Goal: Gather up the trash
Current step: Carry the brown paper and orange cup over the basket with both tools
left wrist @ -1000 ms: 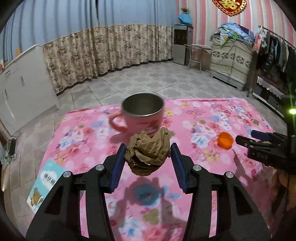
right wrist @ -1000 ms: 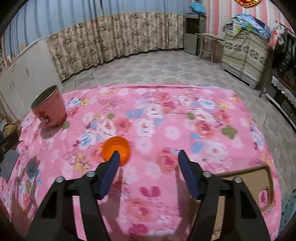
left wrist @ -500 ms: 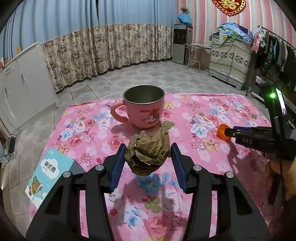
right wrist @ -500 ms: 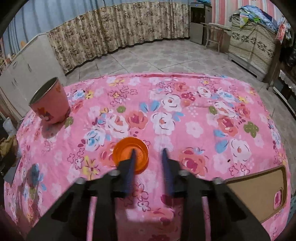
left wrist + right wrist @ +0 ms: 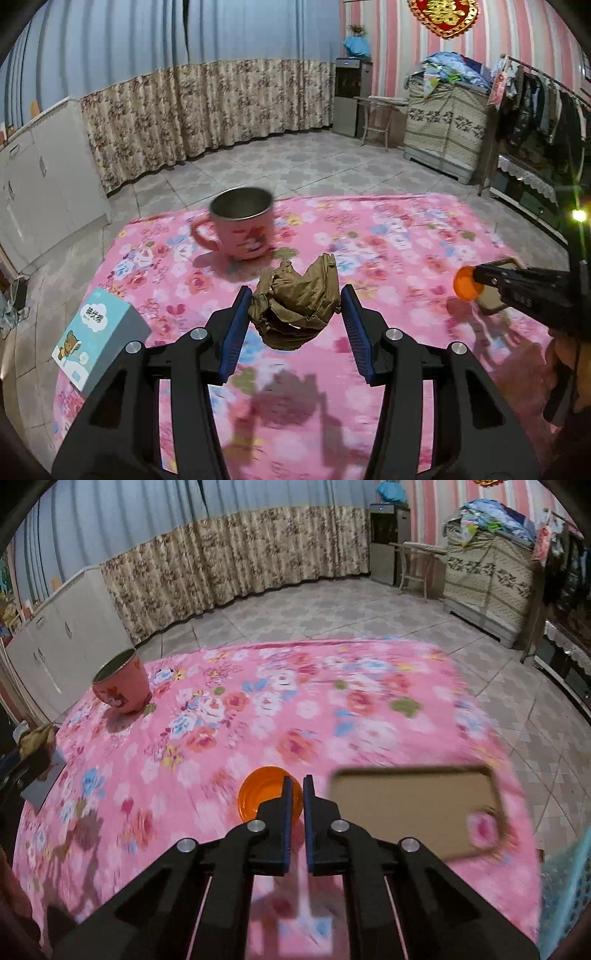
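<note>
Left wrist view: left gripper (image 5: 295, 317) clamps a crumpled brown paper wad (image 5: 295, 302) above the pink floral tablecloth (image 5: 388, 236); a pink metal-lined mug (image 5: 240, 229) stands beyond. Right gripper (image 5: 297, 808) pinches the rim of a small orange plastic cap (image 5: 258, 797), jaws nearly closed.

Both of my views are dim and bluish, lit from overhead indoors. Fisheye bending curves the curtain (image 5: 207, 107) and walls, and the corners go black. In my left view the pink mug (image 5: 240, 229) and the flowered cloth on the worktop (image 5: 388, 236) smear with motion blur, while my left hand-held gripper (image 5: 295, 314) stays sharp and throws a soft dark shadow near me. A small green-white light (image 5: 579, 215) flares at the far right edge. In my right view the brown card (image 5: 417, 805) and the near cloth are streaked, the far floor crisper.
</note>
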A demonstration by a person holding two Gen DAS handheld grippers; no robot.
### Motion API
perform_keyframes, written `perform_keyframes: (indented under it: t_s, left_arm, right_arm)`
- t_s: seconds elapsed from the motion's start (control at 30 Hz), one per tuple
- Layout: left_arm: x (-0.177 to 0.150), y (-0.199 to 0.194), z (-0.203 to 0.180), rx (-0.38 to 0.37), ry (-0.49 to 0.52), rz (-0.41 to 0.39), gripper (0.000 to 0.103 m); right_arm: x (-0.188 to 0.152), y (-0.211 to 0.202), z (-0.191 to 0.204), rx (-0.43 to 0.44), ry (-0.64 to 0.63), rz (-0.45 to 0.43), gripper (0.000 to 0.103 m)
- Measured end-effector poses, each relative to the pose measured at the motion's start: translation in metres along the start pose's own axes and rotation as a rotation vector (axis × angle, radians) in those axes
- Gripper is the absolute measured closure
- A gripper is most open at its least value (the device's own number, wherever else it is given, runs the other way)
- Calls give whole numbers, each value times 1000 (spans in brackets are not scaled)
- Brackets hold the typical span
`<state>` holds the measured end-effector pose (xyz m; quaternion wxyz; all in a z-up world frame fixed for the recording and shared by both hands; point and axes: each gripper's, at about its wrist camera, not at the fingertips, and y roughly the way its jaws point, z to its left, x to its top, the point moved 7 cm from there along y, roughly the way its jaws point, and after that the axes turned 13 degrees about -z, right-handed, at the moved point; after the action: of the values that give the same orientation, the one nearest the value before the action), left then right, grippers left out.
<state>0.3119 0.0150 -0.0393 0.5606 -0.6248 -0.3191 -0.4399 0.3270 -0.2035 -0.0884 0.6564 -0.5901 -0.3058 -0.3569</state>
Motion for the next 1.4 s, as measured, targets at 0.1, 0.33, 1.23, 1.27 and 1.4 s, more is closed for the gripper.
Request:
perform_keyframes:
  t_s: [0.1, 0.33, 1.23, 1.27, 1.4]
  left_arm:
    - [4, -11, -22, -21, 9, -17, 55]
    - [3, -35, -82, -87, 21, -39, 55]
    - [-32, -76, -339, -422, 178, -53, 55]
    - [-34, -76, -350, -440, 188, -49, 55]
    - [-39, -78, -385, -496, 215, -40, 55]
  right_arm:
    - [-3, -36, -22, -20, 3, -34, 97]
    - [-10, -103, -80, -84, 26, -94, 97]
    - [-88, -240, -287, -405, 248, -235, 97]
    - [-89, -240, -293, -413, 254, -232, 97]
    - [-93, -243, -309, -441, 261, -236, 97]
